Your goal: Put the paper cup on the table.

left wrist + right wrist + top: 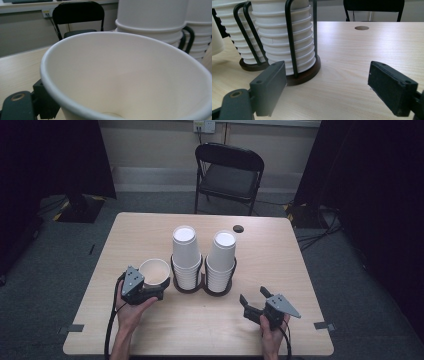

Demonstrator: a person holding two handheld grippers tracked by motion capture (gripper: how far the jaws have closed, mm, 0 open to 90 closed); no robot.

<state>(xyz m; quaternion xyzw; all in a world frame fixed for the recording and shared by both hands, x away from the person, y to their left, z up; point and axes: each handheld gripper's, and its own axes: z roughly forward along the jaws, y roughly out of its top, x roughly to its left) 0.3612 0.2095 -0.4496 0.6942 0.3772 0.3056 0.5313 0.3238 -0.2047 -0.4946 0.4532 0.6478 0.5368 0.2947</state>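
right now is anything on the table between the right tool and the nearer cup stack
No. In the high view, bare table lies between the right tool and the nearer cup stack; the right gripper view shows the same.

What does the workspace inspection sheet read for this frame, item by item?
Surface: light wood table, round hole near its far edge.
Job's things: loose upright cup; two upside-down cup stacks in a black double holder.
Clutter: nothing seen.
Grippers: left gripper shut on the loose cup's rim; right gripper open, holding nothing.
Cables: left gripper's cable trails off the near edge.
Surroundings: black folding chair, wall outlet, dark curtains.
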